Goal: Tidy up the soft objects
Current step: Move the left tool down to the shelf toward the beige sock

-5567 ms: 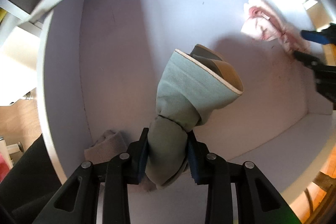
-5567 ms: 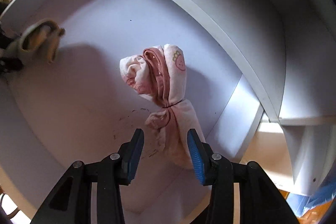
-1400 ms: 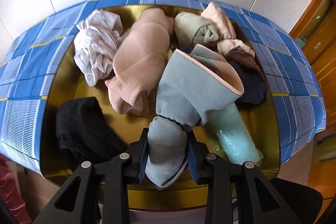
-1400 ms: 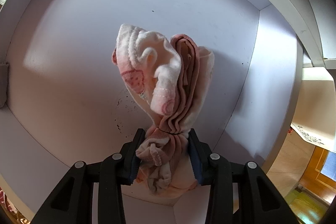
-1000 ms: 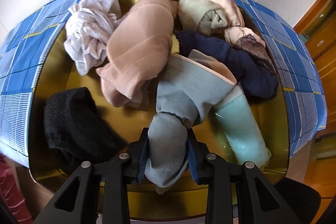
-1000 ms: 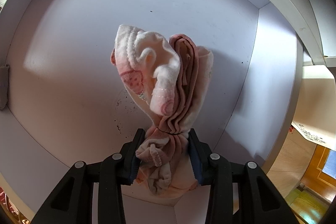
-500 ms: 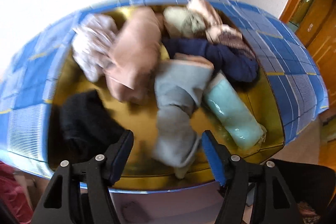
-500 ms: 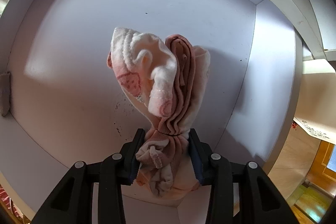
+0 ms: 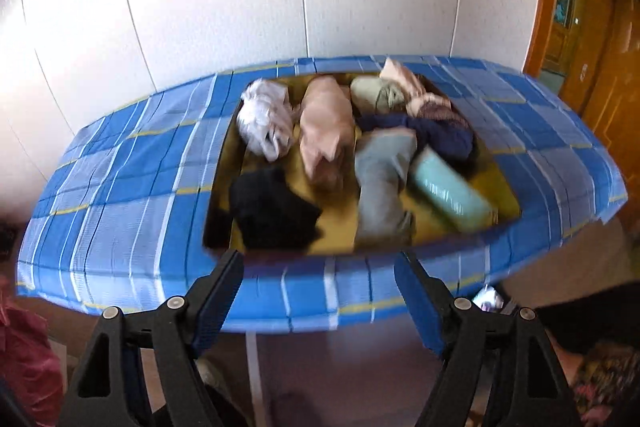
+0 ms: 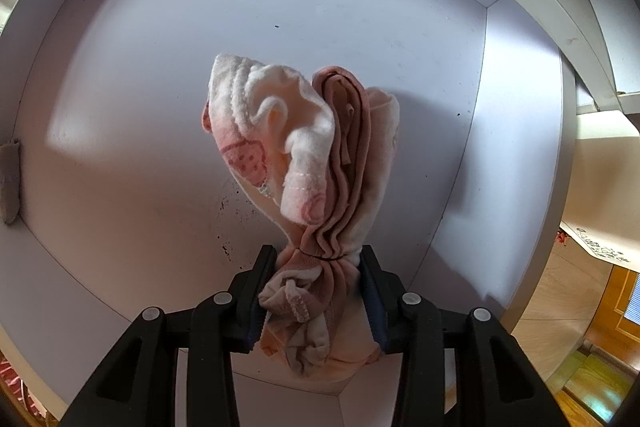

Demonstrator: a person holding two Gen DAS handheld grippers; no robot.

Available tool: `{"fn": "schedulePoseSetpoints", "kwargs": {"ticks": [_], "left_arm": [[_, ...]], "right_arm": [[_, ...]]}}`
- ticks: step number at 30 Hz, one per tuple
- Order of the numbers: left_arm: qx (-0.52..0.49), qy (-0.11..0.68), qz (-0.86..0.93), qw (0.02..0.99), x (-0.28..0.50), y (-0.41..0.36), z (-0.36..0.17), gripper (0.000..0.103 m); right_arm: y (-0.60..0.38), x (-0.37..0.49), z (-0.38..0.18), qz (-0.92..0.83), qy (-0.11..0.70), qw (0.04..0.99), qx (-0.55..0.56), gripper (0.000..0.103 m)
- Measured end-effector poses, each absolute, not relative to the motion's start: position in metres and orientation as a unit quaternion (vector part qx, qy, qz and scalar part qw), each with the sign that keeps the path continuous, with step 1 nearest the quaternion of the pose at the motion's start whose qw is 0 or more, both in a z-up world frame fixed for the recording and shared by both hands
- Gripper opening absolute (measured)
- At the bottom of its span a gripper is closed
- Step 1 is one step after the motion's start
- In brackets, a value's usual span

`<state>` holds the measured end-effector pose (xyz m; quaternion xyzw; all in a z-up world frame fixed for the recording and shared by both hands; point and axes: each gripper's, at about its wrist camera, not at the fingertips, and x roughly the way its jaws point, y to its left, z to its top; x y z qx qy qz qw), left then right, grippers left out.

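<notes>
Our left tongs point(image 9: 318, 301) have just opened wide, dropping the grey sock point(image 9: 382, 183); right tongs point(image 10: 318, 291) clamp the pink sock point(image 10: 304, 155).

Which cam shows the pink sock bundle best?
Right wrist view: the pink sock bundle fills the centre, sharp, clamped in the right tool inside the white compartment. The left wrist view shows none of it, only the tray of clothes.
</notes>
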<state>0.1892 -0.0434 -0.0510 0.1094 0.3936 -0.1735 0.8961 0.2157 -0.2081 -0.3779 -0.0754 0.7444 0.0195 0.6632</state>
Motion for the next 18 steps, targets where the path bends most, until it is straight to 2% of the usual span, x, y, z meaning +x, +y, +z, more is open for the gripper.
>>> {"fn": "schedulePoseSetpoints", "kwargs": {"ticks": [9, 18], "left_arm": [[0.132, 0.459, -0.174, 0.861, 0.156, -0.021, -0.106, 0.078], [0.2, 0.585, -0.153, 0.771, 0.158, -0.029, -0.204, 0.078]], "right_arm": [[-0.207, 0.216, -0.377, 0.019, 0.744, 0.663, -0.077, 0.042], [-0.207, 0.215, -0.377, 0.012, 0.744, 0.663, -0.079, 0.042]]}}
